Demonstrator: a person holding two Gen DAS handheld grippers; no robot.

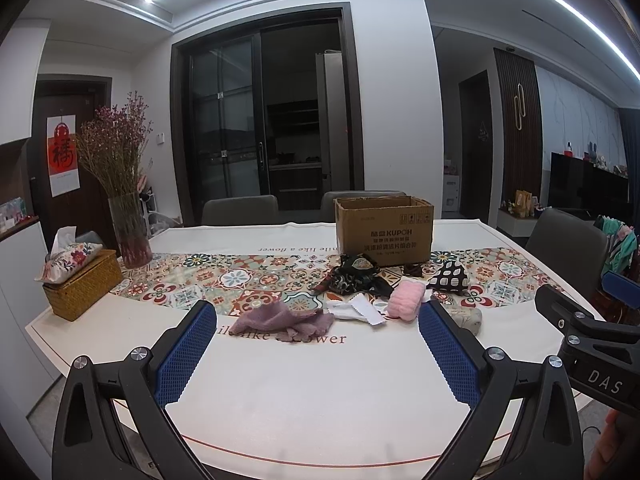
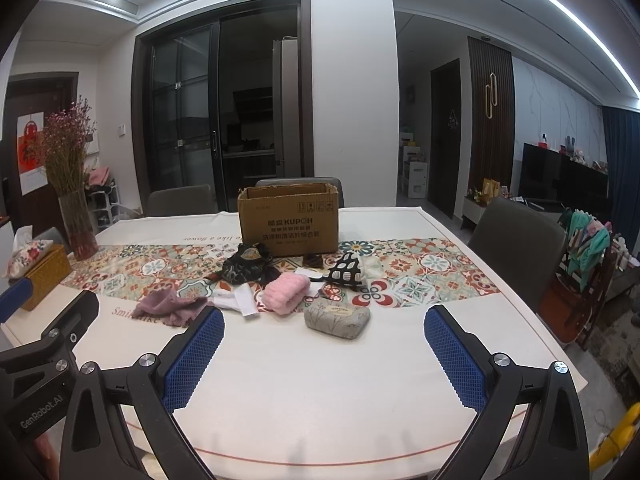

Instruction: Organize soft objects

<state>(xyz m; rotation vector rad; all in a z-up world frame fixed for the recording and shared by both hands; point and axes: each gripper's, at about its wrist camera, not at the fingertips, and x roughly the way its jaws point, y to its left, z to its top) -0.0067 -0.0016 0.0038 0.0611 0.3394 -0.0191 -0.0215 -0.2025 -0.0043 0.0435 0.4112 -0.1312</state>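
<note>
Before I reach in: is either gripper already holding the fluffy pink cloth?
No. The fluffy pink cloth lies on the patterned table runner, while the left gripper and right gripper hang open and empty.

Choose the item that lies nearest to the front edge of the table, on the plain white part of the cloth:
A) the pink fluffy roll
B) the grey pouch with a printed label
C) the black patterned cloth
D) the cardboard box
B. In the right wrist view, the grey pouch lies on plain white cloth, closer to the camera than the pink fluffy roll, the black patterned cloth and the cardboard box.
</note>
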